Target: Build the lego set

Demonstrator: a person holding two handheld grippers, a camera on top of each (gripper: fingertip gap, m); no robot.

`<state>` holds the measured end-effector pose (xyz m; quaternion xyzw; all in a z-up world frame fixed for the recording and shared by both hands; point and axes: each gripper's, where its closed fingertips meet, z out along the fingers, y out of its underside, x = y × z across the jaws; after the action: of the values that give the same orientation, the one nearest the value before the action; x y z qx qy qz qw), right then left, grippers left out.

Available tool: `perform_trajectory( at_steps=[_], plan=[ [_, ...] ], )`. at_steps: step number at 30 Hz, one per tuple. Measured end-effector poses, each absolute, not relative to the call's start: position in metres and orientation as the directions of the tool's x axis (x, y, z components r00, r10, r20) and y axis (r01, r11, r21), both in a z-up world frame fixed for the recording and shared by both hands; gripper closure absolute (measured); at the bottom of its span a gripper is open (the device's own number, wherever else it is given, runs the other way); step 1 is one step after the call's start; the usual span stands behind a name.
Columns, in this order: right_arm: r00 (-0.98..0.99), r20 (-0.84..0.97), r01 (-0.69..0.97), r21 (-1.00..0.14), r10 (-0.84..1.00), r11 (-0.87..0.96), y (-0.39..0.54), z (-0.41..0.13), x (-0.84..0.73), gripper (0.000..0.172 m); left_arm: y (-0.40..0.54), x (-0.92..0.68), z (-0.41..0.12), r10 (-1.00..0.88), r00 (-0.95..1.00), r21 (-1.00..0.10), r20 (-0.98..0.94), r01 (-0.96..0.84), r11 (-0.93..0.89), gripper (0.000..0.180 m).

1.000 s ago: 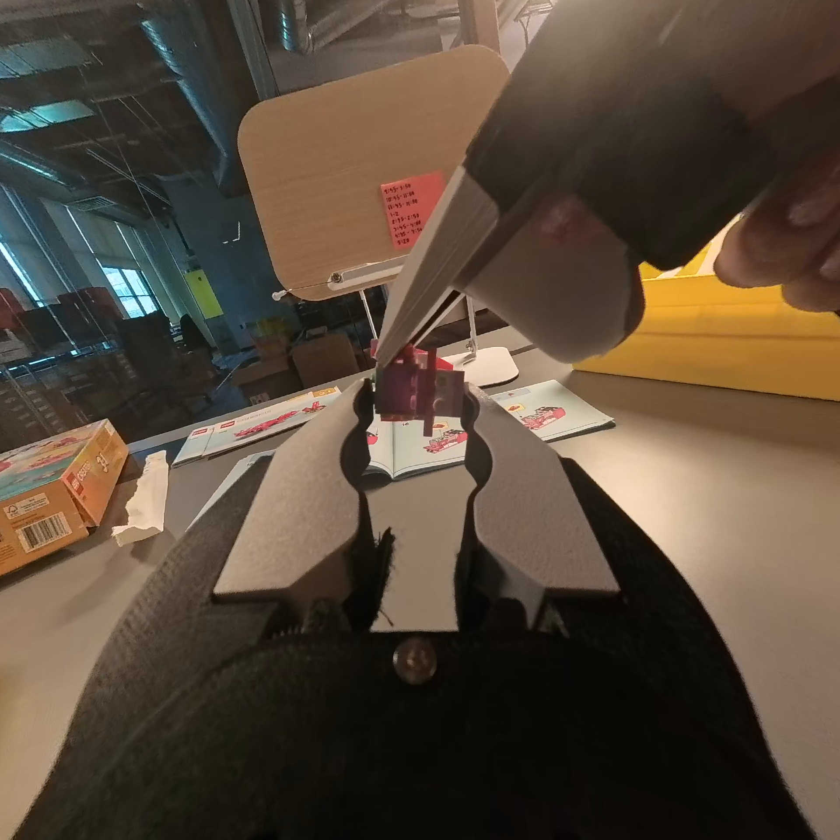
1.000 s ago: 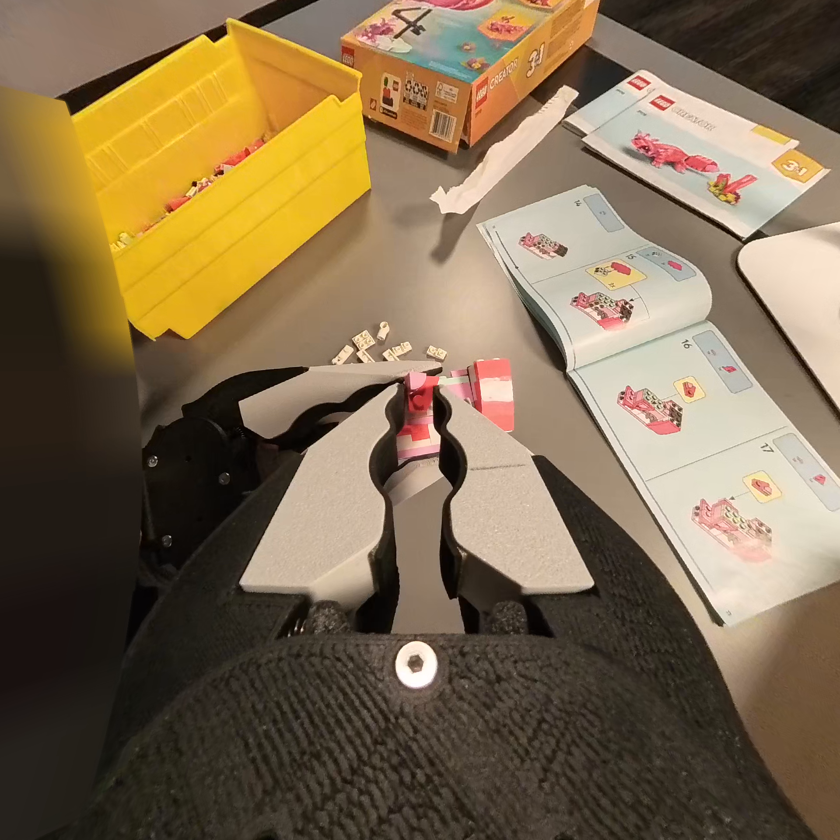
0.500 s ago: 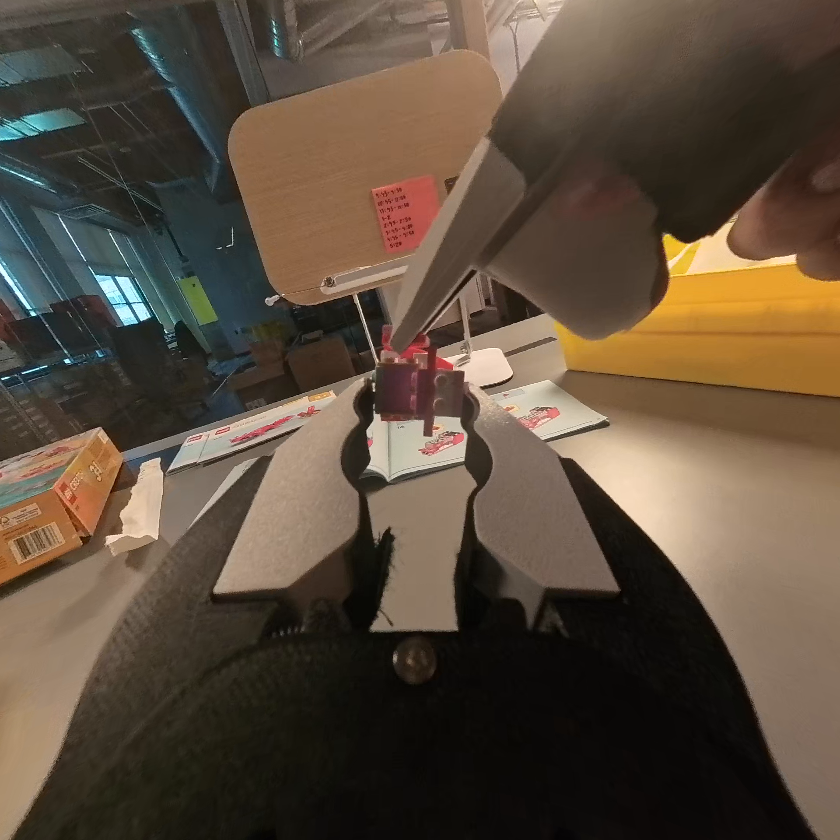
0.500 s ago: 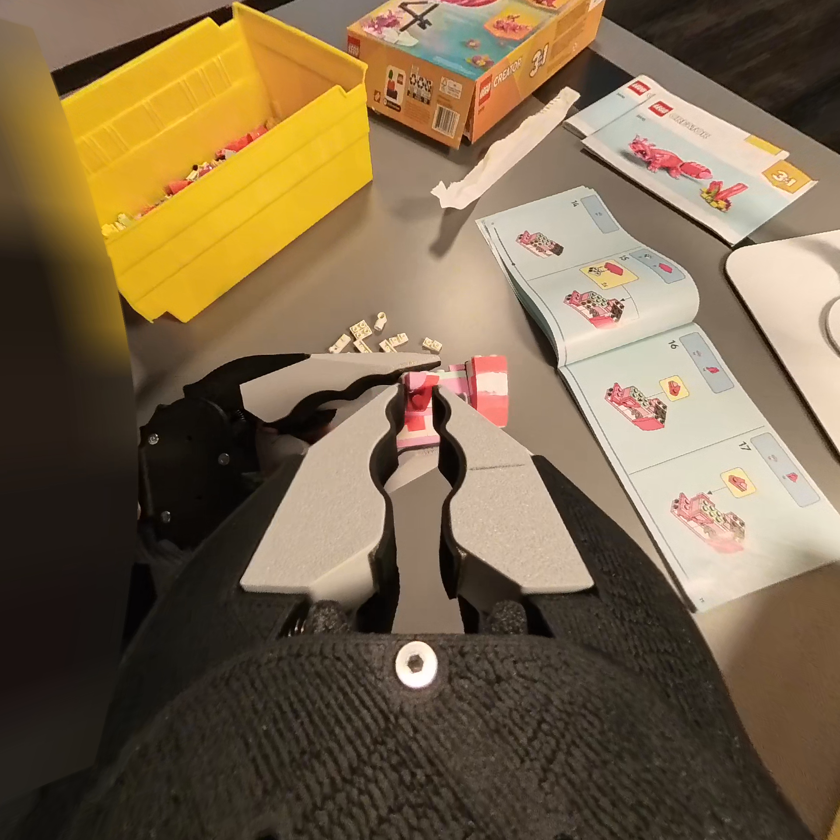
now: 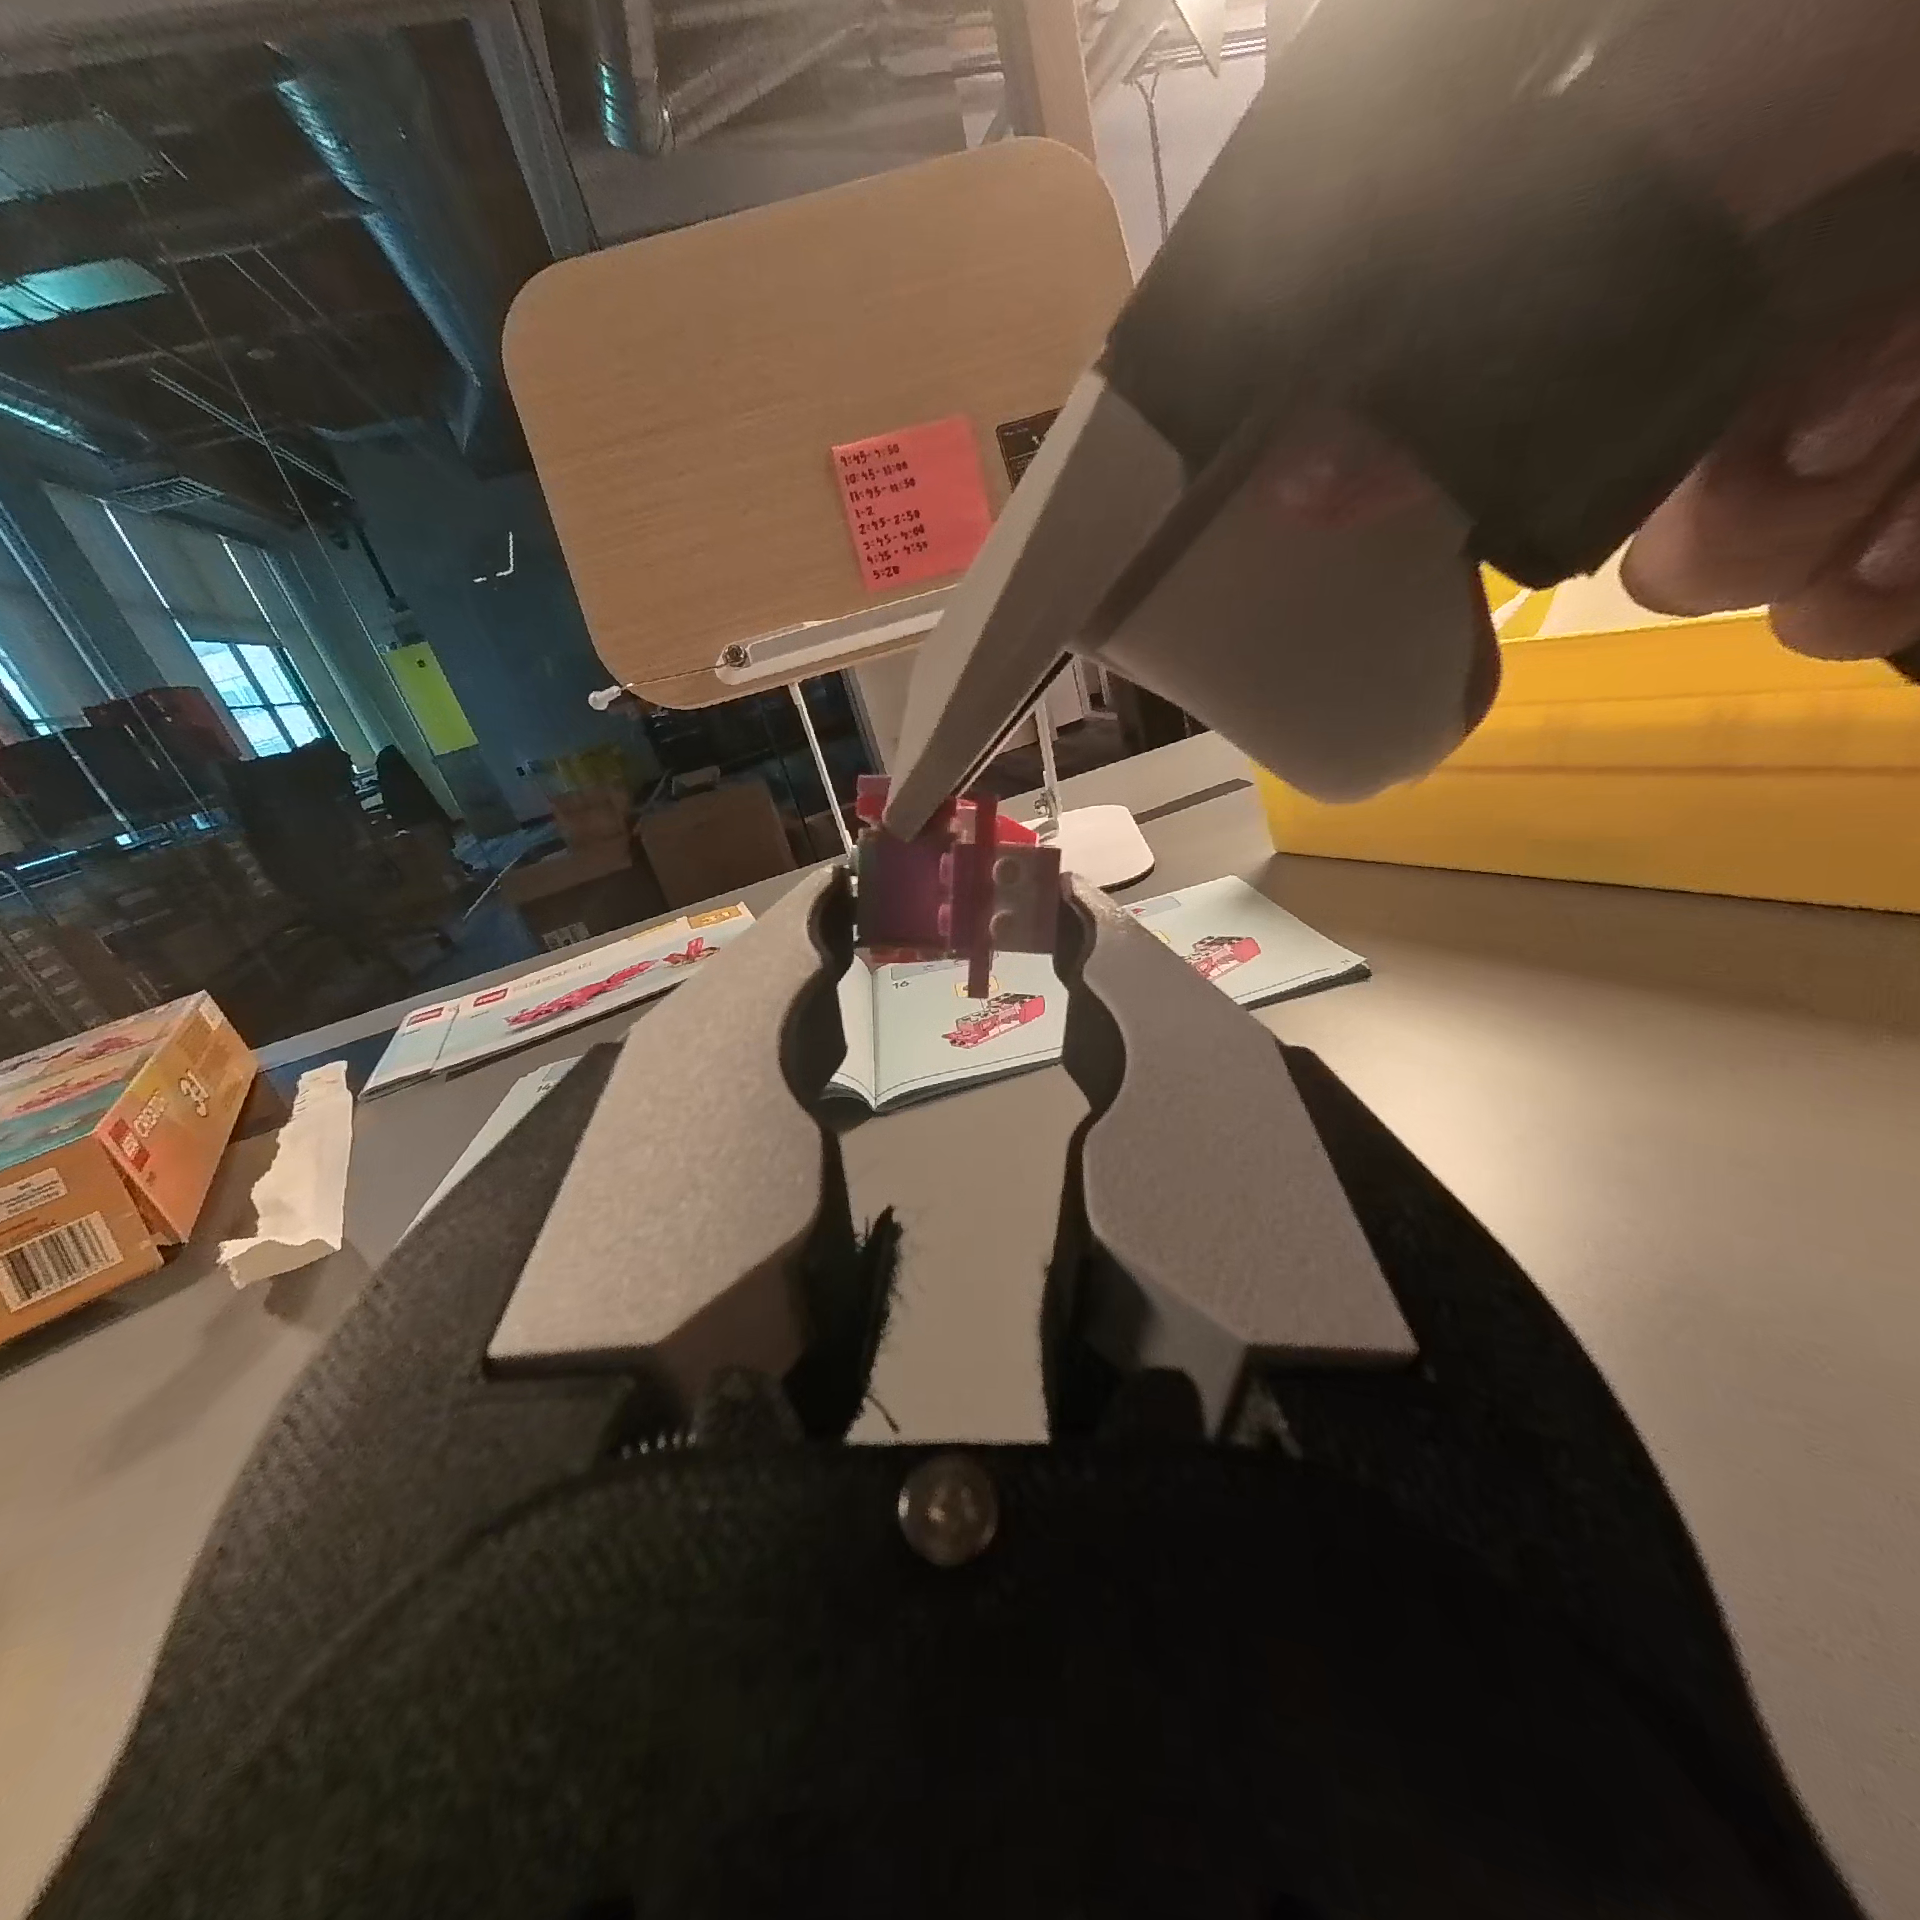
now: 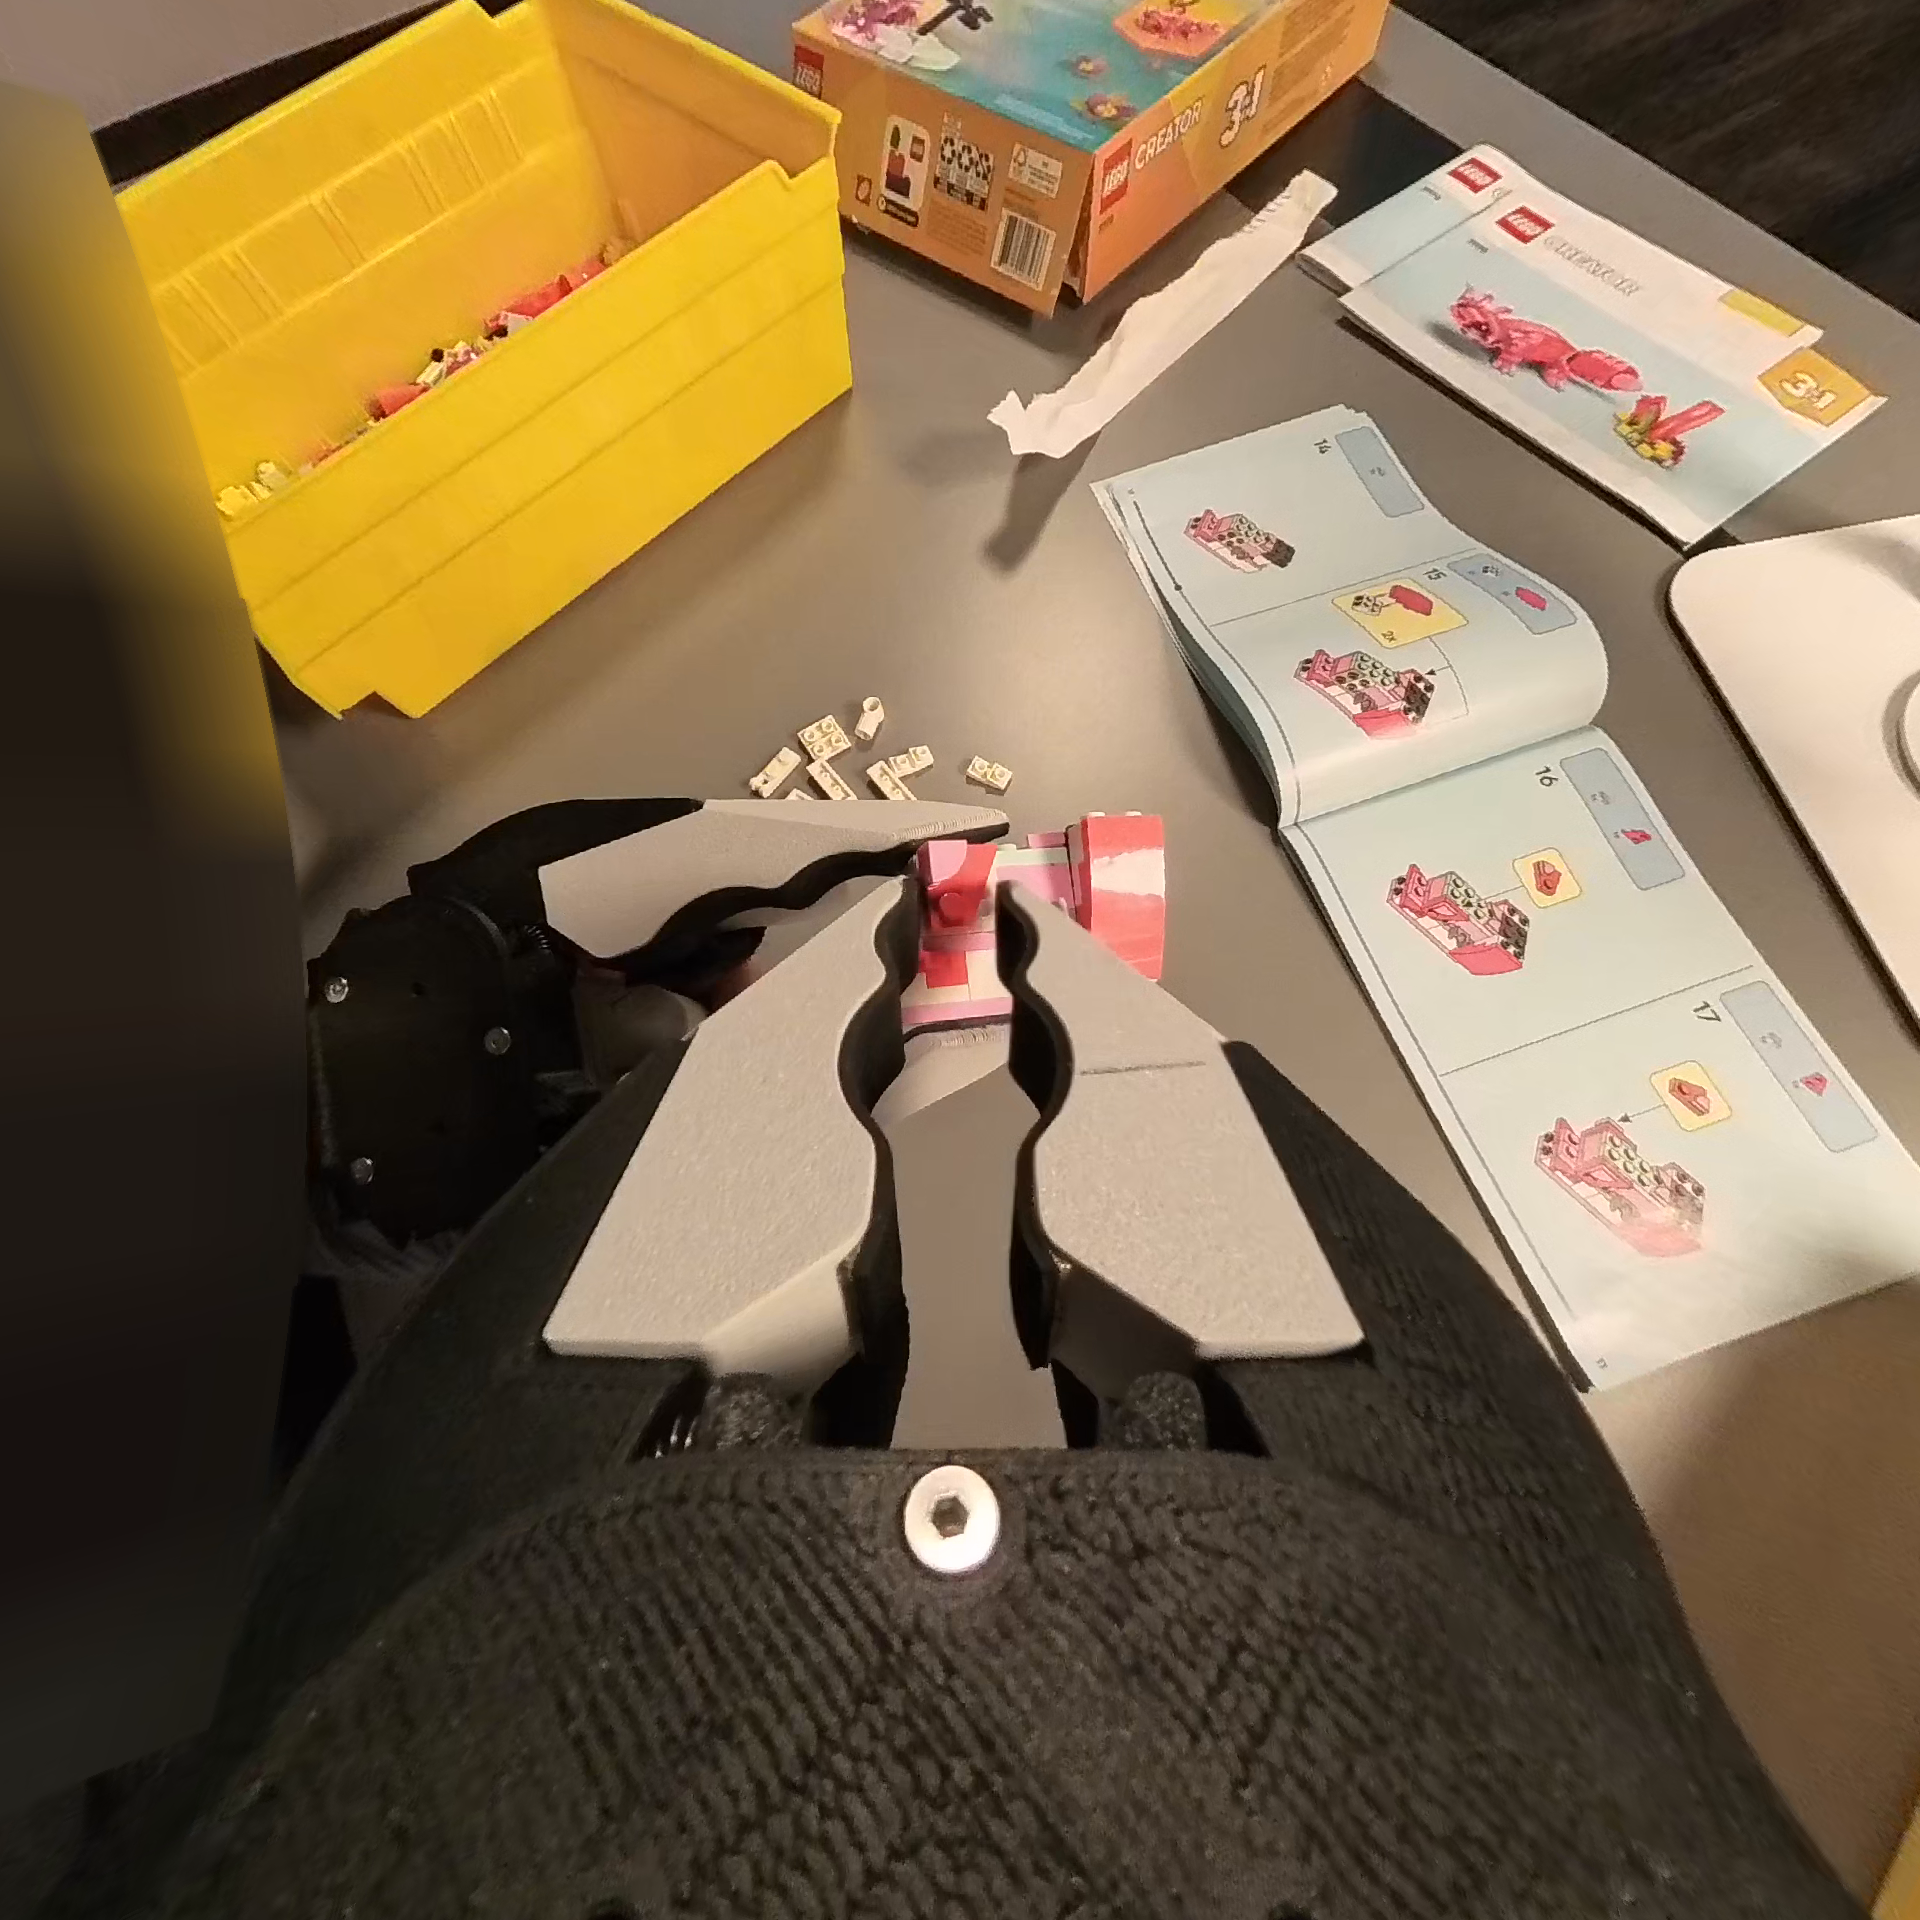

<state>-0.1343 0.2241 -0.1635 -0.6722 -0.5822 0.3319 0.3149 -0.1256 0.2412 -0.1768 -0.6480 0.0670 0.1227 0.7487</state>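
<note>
My left gripper [image 5: 961, 909] is shut on a pink and red brick model [image 5: 1003, 894] and holds it above the grey table. In the right wrist view the model [image 6: 1127, 883] sticks out to the right of the left gripper's upper finger [image 6: 831, 831]. My right gripper [image 6: 948, 902] comes down on the model from above. A small red brick [image 6: 948, 914] sits on the model's top between its fingertips. The pads stand just off that brick, with a thin gap on the right side, so this gripper is open. In the left wrist view its finger [image 5: 966, 665] ends on the model's top.
A yellow bin [image 6: 520, 499] with loose bricks stands at the back left. Several small white pieces [image 6: 842, 753] lie on the table [image 6: 935, 582] beyond the grippers. An open instruction booklet [image 6: 1455, 831], a second booklet [image 6: 1590, 343], a set box [image 6: 1091, 135], a paper strip [image 6: 1164, 322] and a white stand base [image 6: 1818, 675] lie to the right. Left and right tips are no more than a few centimetres apart.
My right gripper's pads, shut on the small red brick a moment ago, have eased slightly apart around it. The left gripper still holds the model in the same spot.
</note>
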Motion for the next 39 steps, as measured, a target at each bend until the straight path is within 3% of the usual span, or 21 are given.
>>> perform_trajectory(
  at_steps=[9,11,14,18,21,23,26,31,39],
  plan=[
    [0.115,-0.081,0.501,-0.856,0.99,-0.129,0.224,-0.15,-0.125,0.136,0.242,-0.125,-0.177,0.095,0.961,-0.955,-0.258,-0.269,0.128,0.143],
    [0.11,-0.013,0.453,-0.889,0.994,-0.062,0.221,-0.143,-0.124,0.128,0.242,-0.126,-0.177,0.096,0.961,-0.954,-0.26,-0.27,0.127,0.143],
    [0.09,0.239,0.421,-0.889,0.967,0.181,0.213,-0.141,-0.121,0.116,0.241,-0.126,-0.177,0.093,0.963,-0.956,-0.253,-0.264,0.129,0.143],
    [0.035,0.63,0.386,-0.725,0.776,0.571,0.205,-0.142,-0.107,0.103,0.242,-0.125,-0.179,0.066,0.973,-0.966,-0.221,-0.228,0.123,0.143],
    [-0.039,0.852,0.372,-0.473,0.522,0.799,0.202,-0.149,-0.095,0.093,0.242,-0.124,-0.179,0.026,0.984,-0.975,-0.178,-0.18,0.13,0.143],
    [-0.078,0.92,0.413,-0.321,0.384,0.852,0.212,-0.161,-0.089,0.077,0.242,-0.12,-0.178,-0.021,0.99,-0.981,-0.141,-0.137,0.136,0.143],
    [-0.097,0.961,0.433,-0.194,0.259,0.88,0.225,-0.175,-0.087,0.063,0.24,-0.112,-0.177,-0.105,0.991,-0.987,-0.082,-0.066,0.146,0.143],
    [-0.084,0.98,0.386,-0.134,0.179,0.913,0.222,-0.184,-0.101,0.062,0.24,-0.097,-0.178,-0.229,0.973,-0.99,-0.039,-0.007,0.139,0.143],
    [-0.041,0.993,0.382,-0.085,0.108,0.92,0.224,-0.183,-0.116,0.091,0.24,-0.086,-0.181,-0.306,0.952,-0.993,-0.022,0.014,0.114,0.143]
  ],
)
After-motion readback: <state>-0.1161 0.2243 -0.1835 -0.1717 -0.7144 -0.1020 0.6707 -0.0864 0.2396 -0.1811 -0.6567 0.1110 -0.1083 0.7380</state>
